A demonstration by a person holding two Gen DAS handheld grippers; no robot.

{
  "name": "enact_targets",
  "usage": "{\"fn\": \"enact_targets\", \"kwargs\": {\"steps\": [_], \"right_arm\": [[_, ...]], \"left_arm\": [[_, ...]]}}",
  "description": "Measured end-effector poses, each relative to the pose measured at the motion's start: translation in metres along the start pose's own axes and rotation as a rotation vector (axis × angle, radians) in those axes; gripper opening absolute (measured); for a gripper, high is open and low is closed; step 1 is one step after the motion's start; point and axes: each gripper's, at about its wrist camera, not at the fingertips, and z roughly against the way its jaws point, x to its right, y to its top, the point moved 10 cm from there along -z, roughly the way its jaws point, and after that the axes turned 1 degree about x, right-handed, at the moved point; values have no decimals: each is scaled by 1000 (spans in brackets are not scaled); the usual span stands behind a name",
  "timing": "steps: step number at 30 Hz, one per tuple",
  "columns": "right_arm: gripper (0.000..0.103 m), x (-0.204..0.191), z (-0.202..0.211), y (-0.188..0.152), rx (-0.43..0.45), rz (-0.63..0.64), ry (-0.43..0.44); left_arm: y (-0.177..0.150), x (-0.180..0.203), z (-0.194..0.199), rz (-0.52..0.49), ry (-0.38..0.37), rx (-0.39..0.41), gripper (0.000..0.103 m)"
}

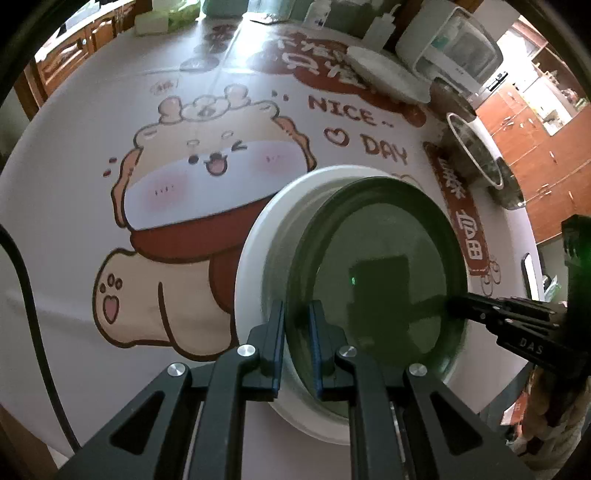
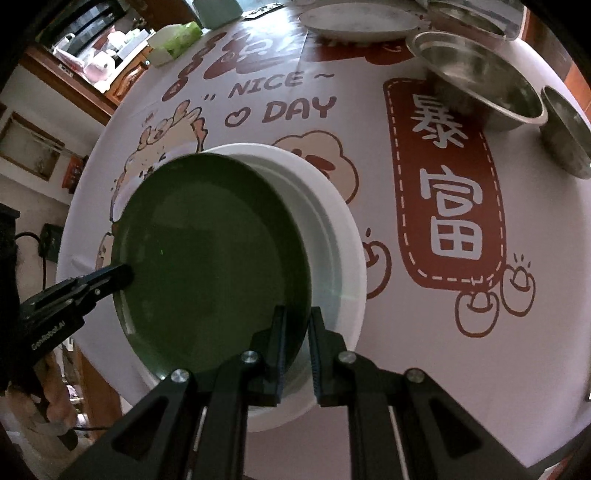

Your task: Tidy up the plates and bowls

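Because the green plate (image 1: 373, 266) is wide and shallow, we hold it from two opposite sides: our left gripper (image 1: 297, 347) is closed down tight on the near rim in its own view, and our right gripper (image 2: 297, 350) is pinched on the rim at the other side. Each gripper has one finger over the plate and one under it, so the plate cannot tip to either side. We judge that we carry it this way to keep it level while it goes onto the white plate (image 1: 255, 236) below.

In both views the green plate sits over the white plate but not centred: in the left wrist view a broad white crescent shows on the left, and in the right wrist view (image 2: 332, 221) the crescent shows on the right. We cannot tell whether the two plates already touch.

Around the white plate the printed tablecloth (image 1: 110, 110) is bare, so there is open room on every side for drawing the fingers out sideways. The table edge is near us, just behind the white plate, and we must be careful there.

Farther away stand the steel bowls (image 2: 480, 81), well apart from our plates, and another pale plate (image 2: 358, 20) lies at the far side. A tissue pack (image 2: 177, 40) lies at the far left.
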Motion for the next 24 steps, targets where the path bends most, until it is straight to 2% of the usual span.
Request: {"fn": "enact_targets", "kwargs": {"steps": [11, 19, 22, 23, 24], "right_arm": [[13, -2, 1, 0, 5, 39, -35], [14, -6, 2, 0, 2, 60, -40], [15, -5, 7, 3, 28, 67, -55], [17, -5, 9, 5, 39, 74, -66], [23, -3, 12, 6, 48, 76, -72]], "left_arm": [[0, 1, -6, -9, -1, 1, 11], [1, 7, -3, -40, 16, 1, 22], [6, 8, 5, -56, 34, 38, 38], [9, 9, 11, -73, 51, 65, 53], [11, 9, 15, -83, 64, 84, 62]]}}
